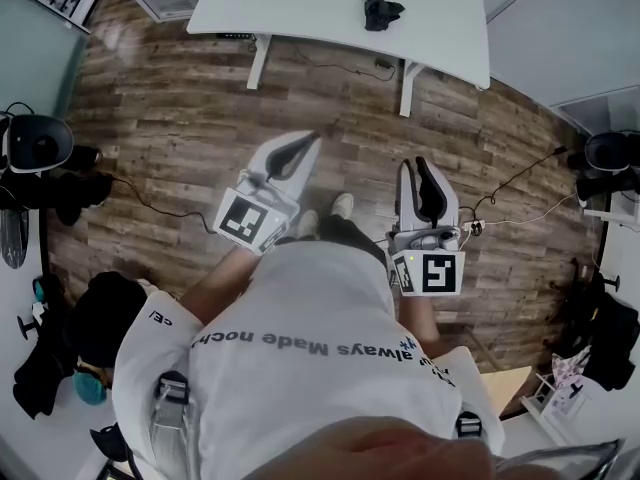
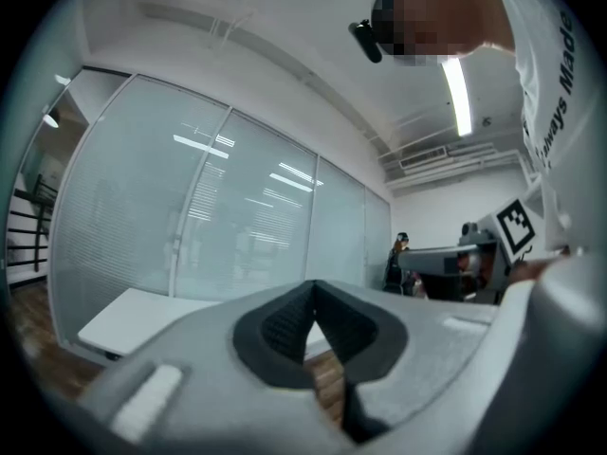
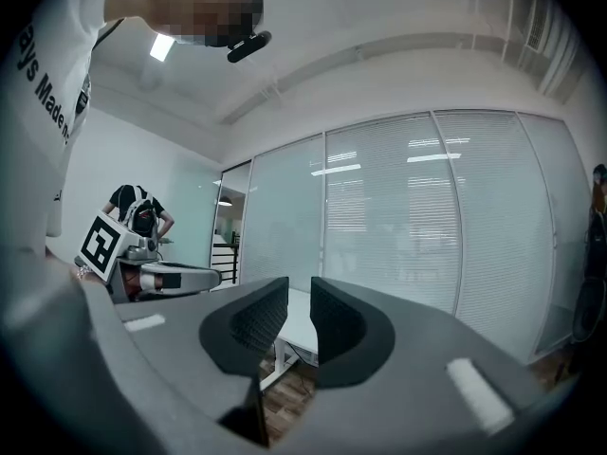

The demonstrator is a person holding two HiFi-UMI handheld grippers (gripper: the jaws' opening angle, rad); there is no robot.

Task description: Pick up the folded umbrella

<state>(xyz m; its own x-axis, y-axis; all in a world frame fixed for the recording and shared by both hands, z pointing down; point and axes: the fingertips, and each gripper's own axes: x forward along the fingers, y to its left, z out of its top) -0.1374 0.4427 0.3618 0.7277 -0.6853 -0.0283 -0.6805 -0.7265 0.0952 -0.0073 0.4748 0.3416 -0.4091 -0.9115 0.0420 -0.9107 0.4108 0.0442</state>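
The folded umbrella, a dark bundle, lies on the white table at the far side of the room. Both grippers are held level at the person's waist, well short of the table. My left gripper is shut, its dark pads meeting at the tip with nothing between them. My right gripper is shut too, its pads close together and empty. In both gripper views the jaws hide the umbrella; only a bit of table shows.
Wooden floor lies between the person and the table. Black bags and gear crowd the left side, and a power strip with cables lies at the right. More dark gear stands at the far right. A glass wall with blinds runs behind the table.
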